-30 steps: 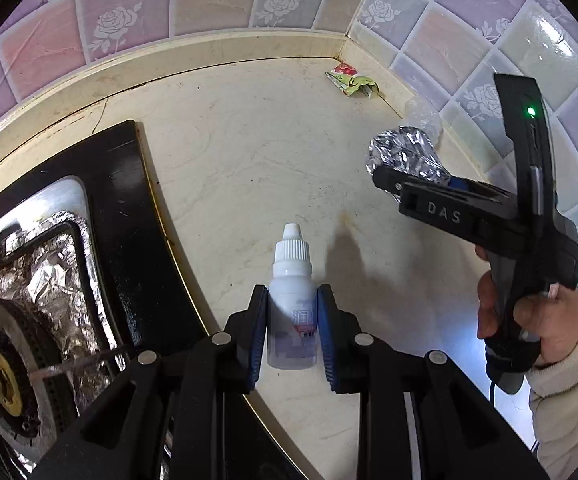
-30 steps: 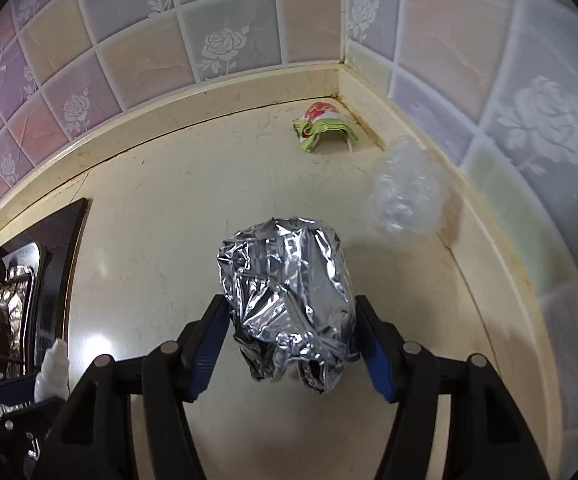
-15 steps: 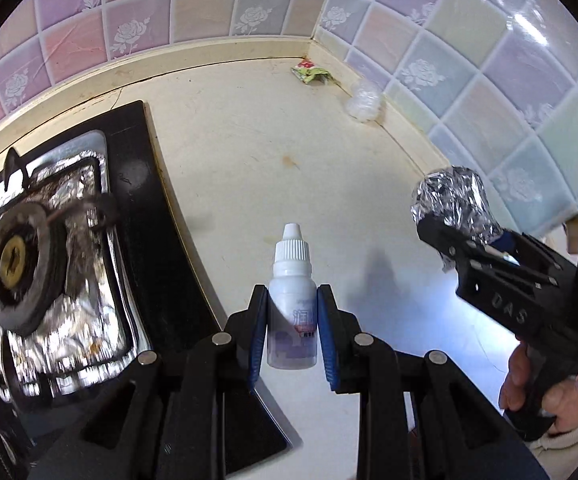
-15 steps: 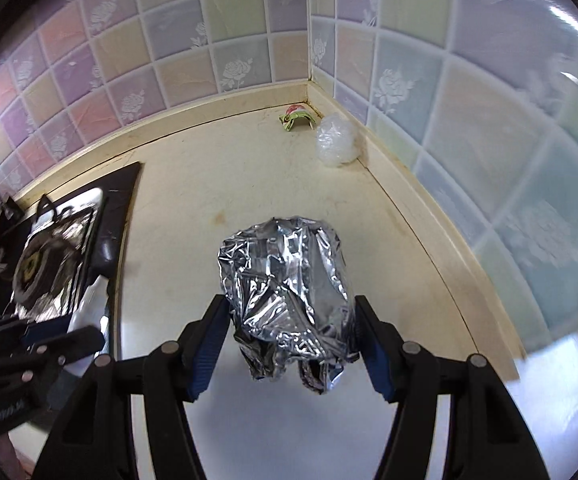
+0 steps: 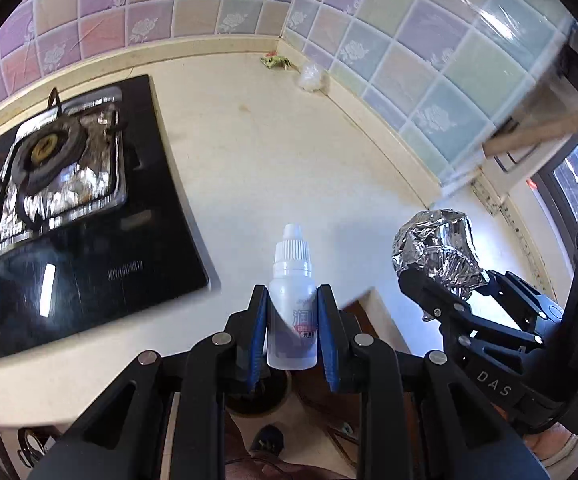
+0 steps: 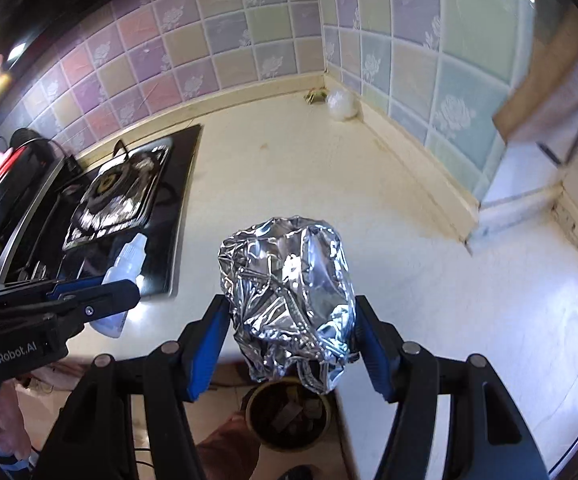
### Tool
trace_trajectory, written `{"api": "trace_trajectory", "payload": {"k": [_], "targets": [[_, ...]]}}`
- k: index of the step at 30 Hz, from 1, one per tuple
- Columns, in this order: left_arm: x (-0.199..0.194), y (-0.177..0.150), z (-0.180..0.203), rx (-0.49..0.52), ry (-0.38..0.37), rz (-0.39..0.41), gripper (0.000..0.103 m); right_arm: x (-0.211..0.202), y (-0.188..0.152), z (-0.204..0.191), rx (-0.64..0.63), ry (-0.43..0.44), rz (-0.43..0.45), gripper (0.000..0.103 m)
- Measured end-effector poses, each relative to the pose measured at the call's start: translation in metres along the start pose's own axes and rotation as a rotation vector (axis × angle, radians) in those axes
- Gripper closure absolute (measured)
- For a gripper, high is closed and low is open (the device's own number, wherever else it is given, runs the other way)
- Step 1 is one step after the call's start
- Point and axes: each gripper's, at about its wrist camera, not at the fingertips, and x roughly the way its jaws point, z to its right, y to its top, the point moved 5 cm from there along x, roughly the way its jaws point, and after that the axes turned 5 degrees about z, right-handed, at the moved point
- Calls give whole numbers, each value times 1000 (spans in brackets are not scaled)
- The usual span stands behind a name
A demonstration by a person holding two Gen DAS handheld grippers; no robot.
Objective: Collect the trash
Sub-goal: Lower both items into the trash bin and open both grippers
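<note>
I hold the left gripper [image 5: 292,334] clamped on a small white plastic dropper bottle [image 5: 292,312] and the right gripper [image 6: 289,344] clamped on a crumpled silver foil ball [image 6: 287,296], both in the carry step at the counter edge, and next I judge each needs centring over the round dark bin [image 6: 287,420] below before its jaws part.

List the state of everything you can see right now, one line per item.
Left tongs: shut on dropper bottle, capped, upright.
Right tongs: shut on foil ball, crumpled.
Bin: open, on floor below.
Wrapper: lying in counter corner.
Plastic wad: against the wall.
</note>
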Motion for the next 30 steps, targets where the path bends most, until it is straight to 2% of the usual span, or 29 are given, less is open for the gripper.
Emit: {"api": "trace_trajectory", "payload": {"k": [6, 10, 17, 18, 19, 23, 30], "targets": [[3, -64, 19, 56, 9, -74, 81, -4, -61, -2, 3, 36, -75, 41], [14, -95, 26, 101, 29, -126, 81, 2, -99, 0, 6, 32, -132, 41], [45, -148, 28, 207, 54, -245, 81, 25, -159, -10, -45, -34, -210, 41], [49, -155, 27, 214, 52, -257, 81, 25, -163, -16, -96, -69, -181, 41], [54, -161, 25, 217, 50, -273, 81, 28, -168, -21, -121, -73, -179, 41], [83, -189, 14, 220, 42, -346, 81, 50, -199, -32, -65, -54, -271, 41], [149, -234, -17, 228, 47, -422, 80, 111, -258, -29, -29, -118, -354, 41]]}}
